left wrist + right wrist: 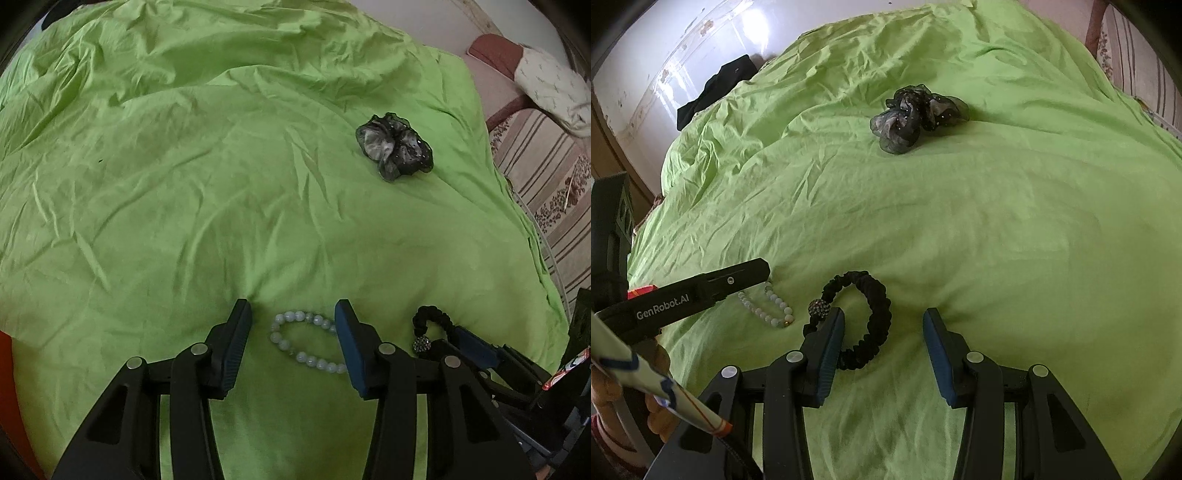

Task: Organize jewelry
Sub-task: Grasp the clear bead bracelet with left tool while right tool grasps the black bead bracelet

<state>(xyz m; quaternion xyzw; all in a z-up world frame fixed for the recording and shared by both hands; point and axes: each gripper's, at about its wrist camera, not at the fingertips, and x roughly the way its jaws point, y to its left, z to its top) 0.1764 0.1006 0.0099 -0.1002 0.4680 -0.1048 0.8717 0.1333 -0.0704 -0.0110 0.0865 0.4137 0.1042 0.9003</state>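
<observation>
L gripper (293, 314) jaws apart round bead bracelet (306, 341); R gripper (884, 317) apart over black scrunchie (866, 317)

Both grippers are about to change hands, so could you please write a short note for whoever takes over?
Left gripper: open, jaws straddling the pale bead bracelet, not pressing it.
Right gripper: open over the black scrunchie with a sparkly bead; only part lies between the jaws.
Sheer dark scrunchie: farther up the green sheet, untouched.
Done: nothing lifted.
Left: grasp both, then gather all three.
</observation>
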